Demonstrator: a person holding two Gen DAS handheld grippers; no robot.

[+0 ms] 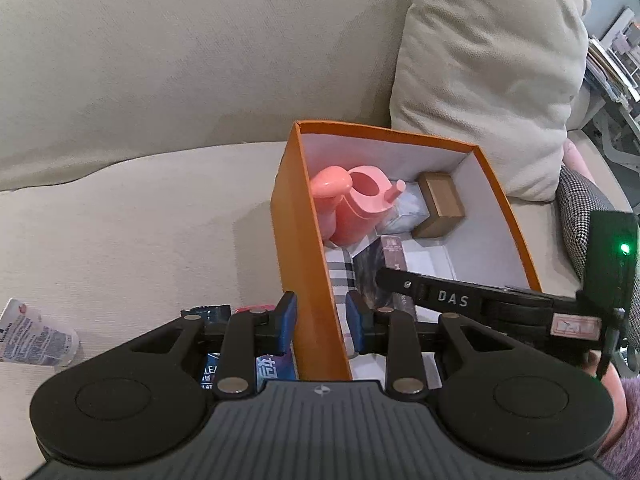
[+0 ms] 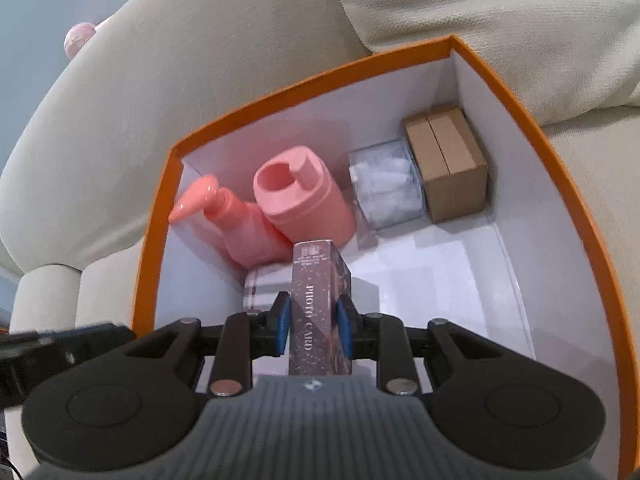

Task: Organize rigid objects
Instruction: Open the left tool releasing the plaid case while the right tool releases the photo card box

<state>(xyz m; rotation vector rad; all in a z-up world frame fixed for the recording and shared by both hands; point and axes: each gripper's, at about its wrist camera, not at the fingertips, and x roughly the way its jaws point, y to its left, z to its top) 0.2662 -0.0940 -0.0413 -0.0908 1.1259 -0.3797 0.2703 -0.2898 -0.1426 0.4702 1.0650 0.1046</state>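
Setting: a beige sofa (image 1: pixel 160 220) with a pale cushion (image 1: pixel 488 80) behind; an orange box (image 1: pixel 296 240) with white inner walls sits on the seat.
Tube: a white printed tube (image 1: pixel 36 334) lies on the seat, far left of the left gripper.
Packets: dark blue and red packets (image 1: pixel 276 366) lie on the seat under the left finger, outside the box.
Left gripper: the left gripper (image 1: pixel 322 322) straddles the box's left wall, one blue pad outside and one inside; the jaws stand narrowly apart with a gap on each side of the wall.
Plaid box: a plaid-patterned box (image 2: pixel 260 290) lies on the box floor, just ahead and left of the right gripper.
Pump bottle: a coral pump bottle (image 2: pixel 236 220) leans in the far left corner, touching a pink round container (image 2: pixel 300 196) to its right.
Right gripper: the right gripper (image 2: pixel 314 330) is inside the orange box, its blue pads clamped on both sides of a dark glittery "PHOTO CARD" box (image 2: pixel 320 300) that points forward, above the box floor.
Clear case: a clear case (image 2: pixel 386 184) of white filling stands ahead and right.
Carton: a brown cardboard carton (image 2: pixel 448 162) sits beside it in the far right corner.
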